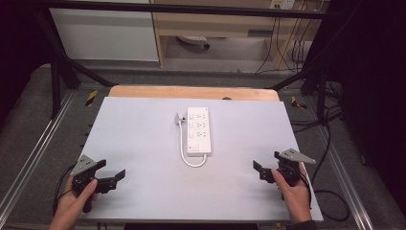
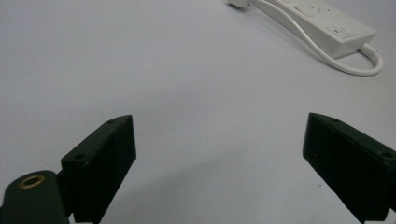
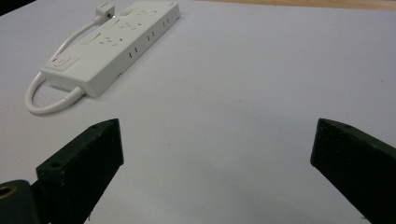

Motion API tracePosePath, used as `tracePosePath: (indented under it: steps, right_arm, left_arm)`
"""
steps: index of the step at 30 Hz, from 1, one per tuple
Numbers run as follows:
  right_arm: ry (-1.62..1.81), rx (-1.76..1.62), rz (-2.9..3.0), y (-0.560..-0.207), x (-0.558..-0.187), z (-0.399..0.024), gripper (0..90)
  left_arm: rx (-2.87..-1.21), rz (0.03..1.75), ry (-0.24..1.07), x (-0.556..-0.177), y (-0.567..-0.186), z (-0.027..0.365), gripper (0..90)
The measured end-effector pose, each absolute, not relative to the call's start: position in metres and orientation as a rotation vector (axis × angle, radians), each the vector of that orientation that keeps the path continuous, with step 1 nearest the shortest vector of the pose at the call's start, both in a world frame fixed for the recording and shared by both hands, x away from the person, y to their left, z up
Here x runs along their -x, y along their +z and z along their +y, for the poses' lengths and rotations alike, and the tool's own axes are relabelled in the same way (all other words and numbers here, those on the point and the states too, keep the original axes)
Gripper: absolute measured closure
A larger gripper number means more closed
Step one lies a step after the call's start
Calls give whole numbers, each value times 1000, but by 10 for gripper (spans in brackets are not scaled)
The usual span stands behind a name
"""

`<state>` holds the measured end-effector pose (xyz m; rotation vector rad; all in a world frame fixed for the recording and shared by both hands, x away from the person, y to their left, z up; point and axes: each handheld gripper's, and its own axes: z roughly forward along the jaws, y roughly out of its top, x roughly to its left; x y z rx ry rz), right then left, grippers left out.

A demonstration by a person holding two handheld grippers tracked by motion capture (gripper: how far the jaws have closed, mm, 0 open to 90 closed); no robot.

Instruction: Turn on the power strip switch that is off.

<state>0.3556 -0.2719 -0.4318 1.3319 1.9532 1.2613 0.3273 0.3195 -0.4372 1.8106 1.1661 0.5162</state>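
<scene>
Nearest the high camera, two hands come in from the bottom edge, each holding a gripper low over the pale grey table top (image 1: 143,143). From above, the left gripper (image 1: 111,170) sits near the front left corner and the right gripper (image 1: 266,161) near the front right, well apart from each other. Between them, further back and about at the middle of the table, lies a white power strip (image 1: 198,130), its length running away from the person. Its white cable (image 1: 184,143) leaves the near end, loops round and runs up the left side to a plug (image 1: 179,117) lying just beside the strip's far end.

Only from above do the hands, the wooden board (image 1: 191,92) behind the table and the dark frame around it come into sight. The left gripper view brings the strip (image 2: 327,23) in at the top right, with the cable loop (image 2: 369,65) at its near end. The right gripper view has it at the top left (image 3: 116,42) and adds detail (a switch (image 3: 61,61) with a red mark at the near end, then rows of sockets).

Both grippers have their jaws spread wide, with bare table between them. Neither holds or touches anything, and both are well short of the strip
</scene>
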Motion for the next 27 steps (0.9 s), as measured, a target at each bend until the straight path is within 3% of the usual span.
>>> tracePosePath:
  steps: [27]
  right_arm:
    - [1370, -1193, 1861, -388, -353, -252, 27]
  left_arm:
    - [-1833, 1161, 509, -327, -439, 317, 91]
